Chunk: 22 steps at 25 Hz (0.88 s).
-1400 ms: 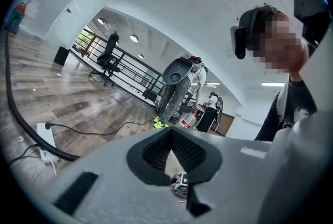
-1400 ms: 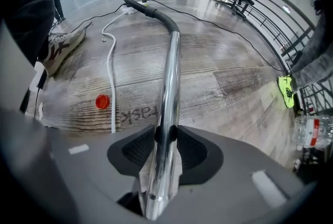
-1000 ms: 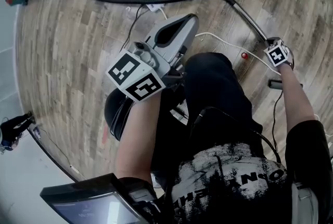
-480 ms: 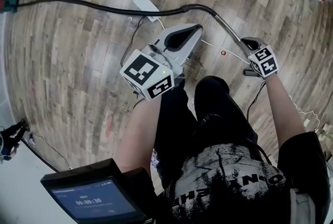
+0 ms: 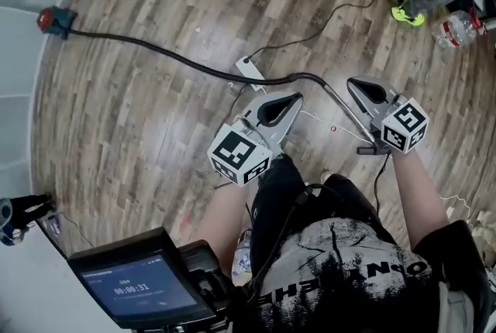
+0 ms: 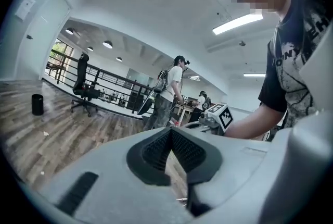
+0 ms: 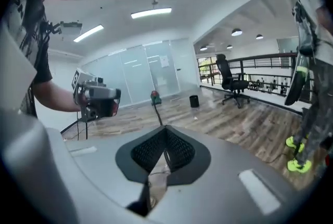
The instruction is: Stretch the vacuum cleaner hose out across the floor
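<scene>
The black vacuum hose lies on the wood floor. It runs from the small red cleaner at the far left to a bend, where a metal tube carries on toward my right hand. My left gripper hangs above the floor just left of the tube, jaws shut on nothing. My right gripper is shut and empty too, raised beside the tube's near end. The right gripper view shows the red cleaner and hose far ahead.
A white power strip with thin cables lies by the hose's bend. Another person stands at the top right, with neon shoes and a bottle on the floor nearby. An office chair and a black bin stand farther off. A screen sits at my lower left.
Both grippers have risen well off the floor, still shut. The right one has come up and away from the metal tube. The hose and cleaner look farther below.
</scene>
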### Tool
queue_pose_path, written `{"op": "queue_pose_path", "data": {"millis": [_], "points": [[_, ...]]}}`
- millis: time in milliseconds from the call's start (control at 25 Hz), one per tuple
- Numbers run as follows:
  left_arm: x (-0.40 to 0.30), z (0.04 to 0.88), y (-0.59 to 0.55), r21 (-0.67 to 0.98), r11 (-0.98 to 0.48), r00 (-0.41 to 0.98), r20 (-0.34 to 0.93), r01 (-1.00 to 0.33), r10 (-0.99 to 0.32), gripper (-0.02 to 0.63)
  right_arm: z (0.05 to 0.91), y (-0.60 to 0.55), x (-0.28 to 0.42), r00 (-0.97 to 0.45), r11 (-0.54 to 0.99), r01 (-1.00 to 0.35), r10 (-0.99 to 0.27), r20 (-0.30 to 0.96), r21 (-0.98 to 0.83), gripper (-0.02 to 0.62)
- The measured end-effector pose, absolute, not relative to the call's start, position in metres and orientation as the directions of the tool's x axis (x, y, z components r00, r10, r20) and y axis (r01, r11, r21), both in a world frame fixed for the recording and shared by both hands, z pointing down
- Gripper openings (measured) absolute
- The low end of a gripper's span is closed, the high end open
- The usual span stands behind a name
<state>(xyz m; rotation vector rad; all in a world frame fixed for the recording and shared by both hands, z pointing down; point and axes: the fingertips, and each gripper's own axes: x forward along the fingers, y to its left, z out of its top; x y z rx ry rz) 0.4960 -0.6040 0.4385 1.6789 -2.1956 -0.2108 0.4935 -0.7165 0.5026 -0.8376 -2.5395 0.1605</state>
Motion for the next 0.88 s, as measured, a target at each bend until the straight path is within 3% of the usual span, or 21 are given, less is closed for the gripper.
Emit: {"op": "queue_pose_path", "data": {"millis": [240,480,880], "points": [[0.448,0.367,-0.583,0.227,0.252,-0.221,0.153,-0.941,-0.963,0.0,0.383,-0.677,0.437,-0.774,0.794,0.57,0.605,0.188,-0.212,0.006],[0.433,0.336,-0.567,0.151,0.242,-0.225,0.121,-0.959,-0.967,0.0,0.291,-0.66,0.433,-0.795,0.754,0.606,0.587,-0.156,-0.252,0.006],[0.421,0.338,-0.554,0.13,0.299,-0.285,0.119,-0.945,-0.951,0.0,0.274,-0.632,0.422,-0.673,0.635,0.74,0.688,-0.272,-0.224,0.008]]}}
